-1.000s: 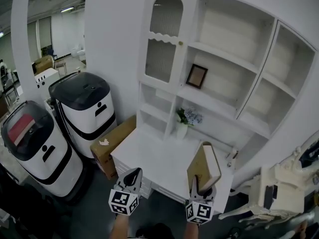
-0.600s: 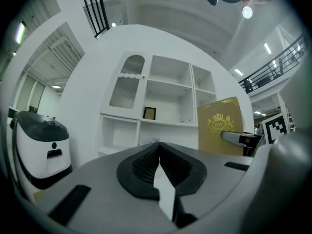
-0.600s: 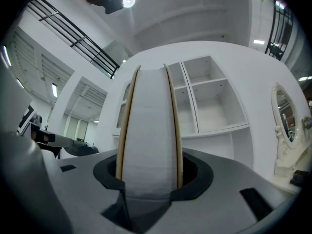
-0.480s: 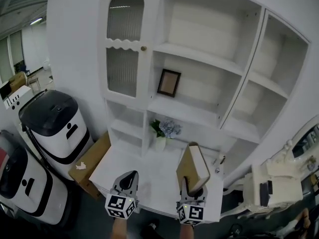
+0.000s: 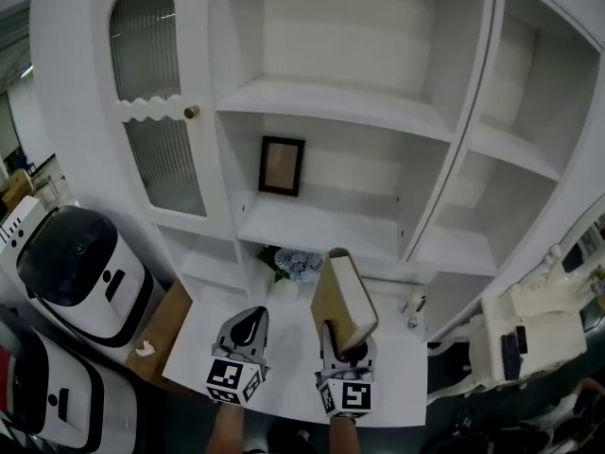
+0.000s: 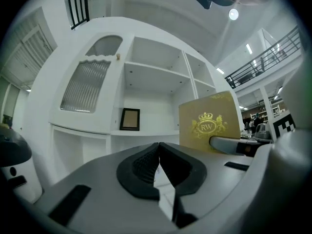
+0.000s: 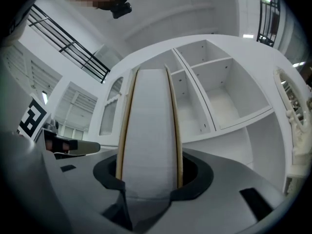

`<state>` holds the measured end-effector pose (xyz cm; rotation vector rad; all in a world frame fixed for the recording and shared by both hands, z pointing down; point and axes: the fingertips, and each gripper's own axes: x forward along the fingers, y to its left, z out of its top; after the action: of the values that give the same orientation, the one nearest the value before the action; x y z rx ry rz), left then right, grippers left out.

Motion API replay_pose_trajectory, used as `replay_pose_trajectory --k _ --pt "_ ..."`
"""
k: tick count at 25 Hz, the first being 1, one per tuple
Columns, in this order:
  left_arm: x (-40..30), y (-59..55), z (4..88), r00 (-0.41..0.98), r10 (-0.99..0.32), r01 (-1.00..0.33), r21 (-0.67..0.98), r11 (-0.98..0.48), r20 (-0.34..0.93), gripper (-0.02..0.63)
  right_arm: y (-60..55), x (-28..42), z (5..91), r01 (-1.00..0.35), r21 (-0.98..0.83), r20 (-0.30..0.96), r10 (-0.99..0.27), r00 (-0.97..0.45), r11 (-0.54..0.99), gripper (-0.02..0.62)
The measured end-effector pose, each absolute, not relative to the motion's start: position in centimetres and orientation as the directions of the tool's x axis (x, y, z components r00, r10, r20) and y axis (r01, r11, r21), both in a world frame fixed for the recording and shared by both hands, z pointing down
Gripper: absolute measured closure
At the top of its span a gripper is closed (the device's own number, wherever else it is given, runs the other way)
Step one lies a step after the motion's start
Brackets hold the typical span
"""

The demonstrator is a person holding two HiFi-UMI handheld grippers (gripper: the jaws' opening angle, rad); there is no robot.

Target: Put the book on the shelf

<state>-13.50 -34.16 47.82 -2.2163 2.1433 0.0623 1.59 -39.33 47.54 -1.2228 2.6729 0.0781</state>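
Observation:
A thick book (image 5: 340, 297) with gold-tan covers and a crown crest stands upright in my right gripper (image 5: 346, 350), page edges toward me; the jaws are shut on its lower end. In the right gripper view the book (image 7: 149, 130) fills the middle, both covers pressed by the pads. The left gripper view shows its gold cover (image 6: 209, 122) at the right. My left gripper (image 5: 245, 327) hovers beside it over the desk, jaws shut and empty (image 6: 158, 152). The white shelf unit (image 5: 331, 107) rises straight ahead, with open compartments.
A small dark picture frame (image 5: 282, 165) leans on the middle shelf. A vase of blue flowers (image 5: 293, 265) stands on the white desk (image 5: 397, 376) just left of the book. Small fittings (image 5: 413, 310) lie at the desk's right. White bins (image 5: 80, 268) and a cardboard box (image 5: 156, 334) are left.
The view has closed in on the shelf unit and turned up toward it. Both grippers stay low in view, the book still upright in the right one.

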Motion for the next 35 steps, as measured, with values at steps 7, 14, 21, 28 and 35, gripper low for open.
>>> replay_pose_trajectory --k 7,14,21,28,35 --pt "-13.1 -36.4 47.4 0.146 -0.986 -0.989 -0.008 -0.146 -0.080 0.589 -39.1 1.2 46.8 -0.805 -0.018 -0.204 -0.790 -0.578 0.593 0.359" --pt "-13.2 -39.5 48.3 0.250 -0.967 -0.968 -0.043 -0.248 -0.043 0.589 -39.1 0.9 46.2 -0.868 0.006 -0.192 -0.852 -0.488 0.496 0.359" --pt "-13.5 -39.3 48.1 0.328 -0.943 -0.945 -0.019 -0.328 -0.049 0.589 -37.7 -0.6 43.9 -0.886 0.012 -0.211 -0.865 -0.456 0.464 0.358" --pt "-11.9 -39.5 46.5 0.391 -0.917 -0.920 -0.033 -0.390 -0.071 0.589 -39.0 0.4 39.7 -0.875 -0.021 -0.247 -0.851 -0.463 0.483 0.359" --pt "-11.7 -39.8 44.7 0.419 -0.903 -0.908 -0.018 -0.419 -0.090 0.589 -41.0 1.4 35.5 -0.862 -0.088 -0.313 -0.835 -0.452 0.499 0.359"
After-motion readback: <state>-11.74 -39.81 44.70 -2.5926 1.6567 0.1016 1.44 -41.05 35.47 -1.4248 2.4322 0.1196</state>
